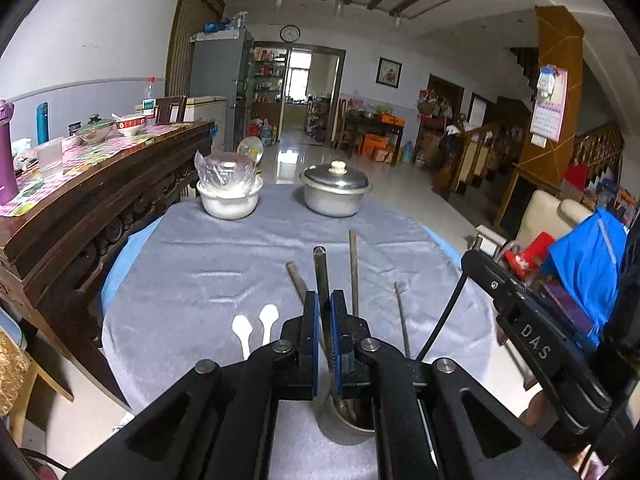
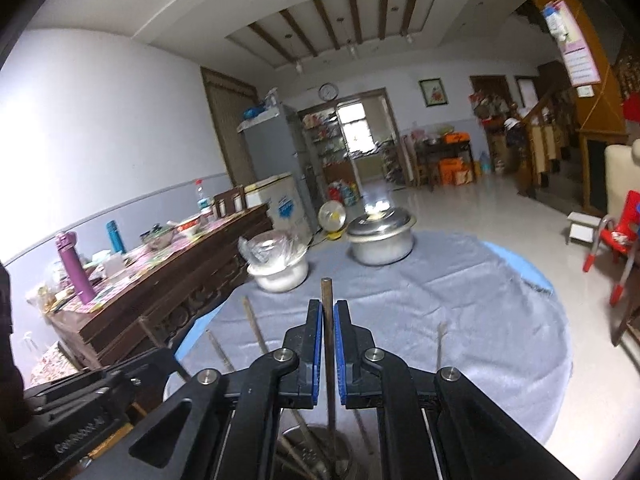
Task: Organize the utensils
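the round table point(image 1: 192, 264) is covered by a grey cloth over a blue underlayer. at its far edge stand a white pot point(image 1: 229, 200) holding a plastic-wrapped bowl on the left and a lidded metal pot point(image 1: 334, 190) on the right. two white spoons point(image 1: 256, 326) lie on the cloth near the left gripper point(image 1: 325, 320). its jaws are closed on a dark chopstick point(image 1: 322, 276), whose lower end reaches into a metal cup point(image 1: 348, 420) at the near edge; more chopsticks point(image 1: 353, 268) stand in the cup. the right gripper point(image 2: 328, 328) is clamped on a brown chopstick point(image 2: 327, 300) above the same cup. a carved wooden sideboard point(image 1: 100, 200) with dishes runs along the left wall. beyond the table are a glossy tiled floor point(image 1: 400, 184), a grey refrigerator point(image 1: 216, 72), a wall clock point(image 1: 290, 33) and a doorway.
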The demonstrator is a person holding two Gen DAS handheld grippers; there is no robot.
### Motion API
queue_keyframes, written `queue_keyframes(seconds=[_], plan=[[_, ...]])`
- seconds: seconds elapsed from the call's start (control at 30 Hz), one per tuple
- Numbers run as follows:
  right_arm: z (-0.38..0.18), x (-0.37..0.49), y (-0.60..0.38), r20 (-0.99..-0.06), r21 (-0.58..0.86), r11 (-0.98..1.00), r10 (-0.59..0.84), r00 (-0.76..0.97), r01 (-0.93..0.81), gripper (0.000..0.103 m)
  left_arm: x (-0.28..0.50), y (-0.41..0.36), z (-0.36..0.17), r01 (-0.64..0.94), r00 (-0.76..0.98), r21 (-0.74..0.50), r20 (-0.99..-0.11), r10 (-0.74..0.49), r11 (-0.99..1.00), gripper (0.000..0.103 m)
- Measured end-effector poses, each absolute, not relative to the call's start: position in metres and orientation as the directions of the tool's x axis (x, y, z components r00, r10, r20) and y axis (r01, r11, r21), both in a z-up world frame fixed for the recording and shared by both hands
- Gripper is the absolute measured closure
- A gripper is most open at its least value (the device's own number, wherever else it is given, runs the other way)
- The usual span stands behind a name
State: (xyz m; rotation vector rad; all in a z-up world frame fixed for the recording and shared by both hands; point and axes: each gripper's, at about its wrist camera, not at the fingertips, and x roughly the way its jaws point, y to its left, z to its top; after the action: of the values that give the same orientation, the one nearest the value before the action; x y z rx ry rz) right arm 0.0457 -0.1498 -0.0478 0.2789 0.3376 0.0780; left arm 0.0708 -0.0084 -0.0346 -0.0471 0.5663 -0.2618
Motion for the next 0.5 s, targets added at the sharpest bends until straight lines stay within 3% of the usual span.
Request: queue_keyframes(seconds=[0.27, 0.37, 0.43, 0.5], plan=[[-0.046, 0.043, -0.150, -0.334, 0.306, 0.951, 0.153, 0.930, -0.047, 0.094, 0.065, -0.008, -0.038, 0.204, 0.816, -0.073, -0.538, -0.210, 0.976, 0.095], [-0.045, 0.042, -0.156, -0.327, 0.323, 0.946, 0.149, 0.933, -0.037, 0.093, 0.064, -0.008, -0.038, 0.188, 0.823, -0.048, -0.537, -0.184, 0.981, 0.081], [-0.044, 0.042, -0.159, -0.326, 0.327, 0.945, 0.141, 0.935, -0.029, 0.093, 0.063, -0.008, -0.038, 0.173, 0.832, -0.031, -0.530, -0.163, 0.984, 0.063], [-0.044, 0.041, -0.162, -0.328, 0.331, 0.943, 0.136, 0.935, -0.021, 0.093, 0.060, -0.008, -0.036, 0.159, 0.844, -0.011, -0.517, -0.142, 0.987, 0.056]])
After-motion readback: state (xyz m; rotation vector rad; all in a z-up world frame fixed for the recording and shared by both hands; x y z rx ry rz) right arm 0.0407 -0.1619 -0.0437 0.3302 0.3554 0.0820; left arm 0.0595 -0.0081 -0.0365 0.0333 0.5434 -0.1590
